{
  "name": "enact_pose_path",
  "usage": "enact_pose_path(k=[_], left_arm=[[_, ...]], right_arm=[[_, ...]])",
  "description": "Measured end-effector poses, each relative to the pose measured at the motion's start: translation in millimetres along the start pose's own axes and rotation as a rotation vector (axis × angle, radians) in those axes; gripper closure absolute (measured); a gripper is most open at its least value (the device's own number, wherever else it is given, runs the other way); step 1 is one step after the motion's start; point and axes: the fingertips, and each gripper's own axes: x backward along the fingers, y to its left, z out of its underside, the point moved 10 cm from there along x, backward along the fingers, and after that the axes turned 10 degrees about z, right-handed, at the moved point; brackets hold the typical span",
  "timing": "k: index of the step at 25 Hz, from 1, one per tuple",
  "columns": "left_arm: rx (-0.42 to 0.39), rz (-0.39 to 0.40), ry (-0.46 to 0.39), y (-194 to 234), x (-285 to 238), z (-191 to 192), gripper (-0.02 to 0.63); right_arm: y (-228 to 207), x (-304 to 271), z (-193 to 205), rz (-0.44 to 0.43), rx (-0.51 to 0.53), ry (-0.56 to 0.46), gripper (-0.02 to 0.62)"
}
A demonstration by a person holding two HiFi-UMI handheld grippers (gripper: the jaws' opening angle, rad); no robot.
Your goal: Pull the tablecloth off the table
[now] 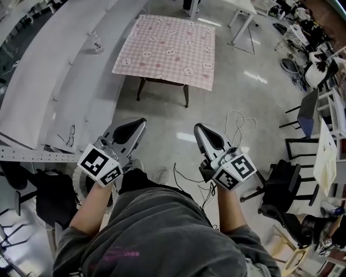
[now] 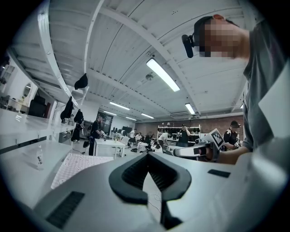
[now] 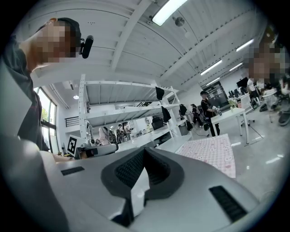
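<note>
A pink checked tablecloth with small animal prints covers a small dark-legged table some way ahead of me on the floor. It also shows as a pale patterned sheet, tablecloth, low at the left of the left gripper view, and as tablecloth at the right of the right gripper view. My left gripper and right gripper are held close to my body, well short of the table. Both are shut with nothing between their tips, as seen on the left gripper and the right gripper.
A long white shelf unit runs along the left, with a small bottle on it. Cables lie on the floor ahead at the right. Dark chairs stand at the right, and a white table beyond the cloth.
</note>
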Motion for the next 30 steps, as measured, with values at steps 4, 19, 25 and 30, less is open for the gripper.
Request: enact_pose_path(k=[4,19,25,30], left_arm=[[-0.009,-0.009,-0.003,5.2,-6.2,-4.3,0.606],[0.009,0.013,-0.014,77.4,-45.9,-3.4,0.606],[0.031,0.026,-0.005,135.5,-59.5,-5.1,0.606],[0.049,0.032,0.003,191.0,-65.0,-8.0,0.606]], right_arm=[[-8.6,-6.0,-2.1,0.0,-0.005,0.0,0.604],[-47.1,-63.9,-9.5,0.038,-0.011,0.008,0.604],[-62.8,-119.4,-12.3,0.056,-0.027,0.031,0.604],[-72.2,-171.6,-15.6,0.071,-0.036,0.045,0.604]])
